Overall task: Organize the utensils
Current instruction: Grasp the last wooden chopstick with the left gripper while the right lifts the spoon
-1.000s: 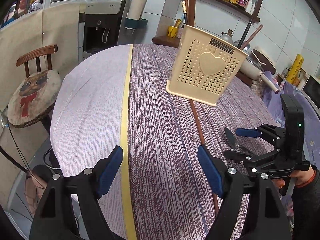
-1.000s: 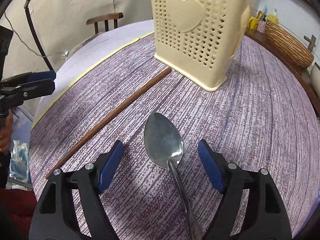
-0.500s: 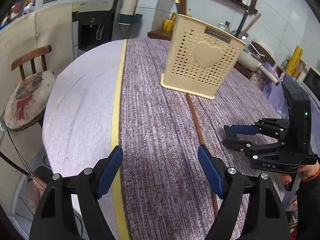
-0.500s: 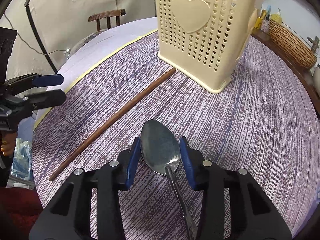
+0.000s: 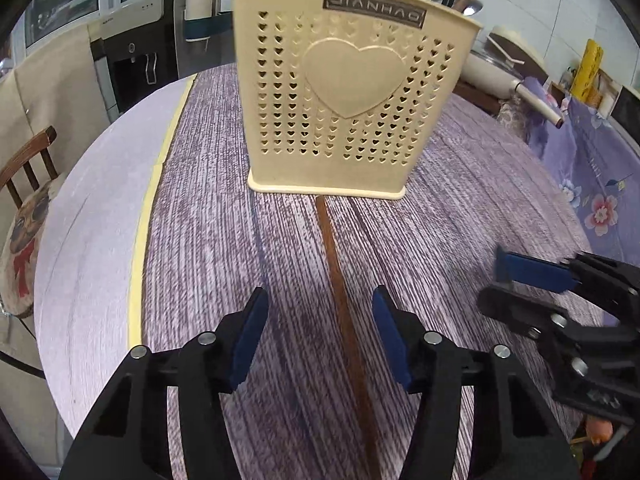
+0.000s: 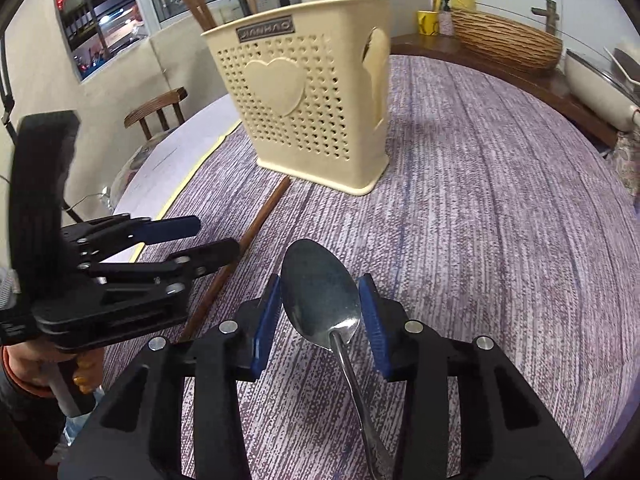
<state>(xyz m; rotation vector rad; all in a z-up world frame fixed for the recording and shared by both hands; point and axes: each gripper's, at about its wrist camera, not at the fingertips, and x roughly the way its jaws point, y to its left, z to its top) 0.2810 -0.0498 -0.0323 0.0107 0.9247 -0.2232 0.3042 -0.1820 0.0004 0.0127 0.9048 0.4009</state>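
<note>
A cream perforated utensil holder (image 5: pixel 340 92) with a heart on its side stands on the purple tablecloth; it also shows in the right wrist view (image 6: pixel 308 108), with several utensils standing in it. A long brown chopstick (image 5: pixel 340 292) lies on the cloth from the holder's base toward me. My left gripper (image 5: pixel 320 336) is open, its blue pads either side of the chopstick, not touching it. My right gripper (image 6: pixel 320 316) is shut on the bowl of a metal spoon (image 6: pixel 320 296) and holds it above the cloth. The left gripper (image 6: pixel 176 240) shows at the left of the right wrist view.
A yellow tape line (image 5: pixel 144 216) runs along the table's left part. A wooden chair (image 5: pixel 24 184) with a cushion stands at the left edge. A wicker basket (image 6: pixel 504 44) and a yellow mug (image 6: pixel 428 22) sit on a counter behind.
My right gripper closed on the spoon and lifted it. My left gripper moved forward and right over the chopstick and its jaws narrowed around it.
</note>
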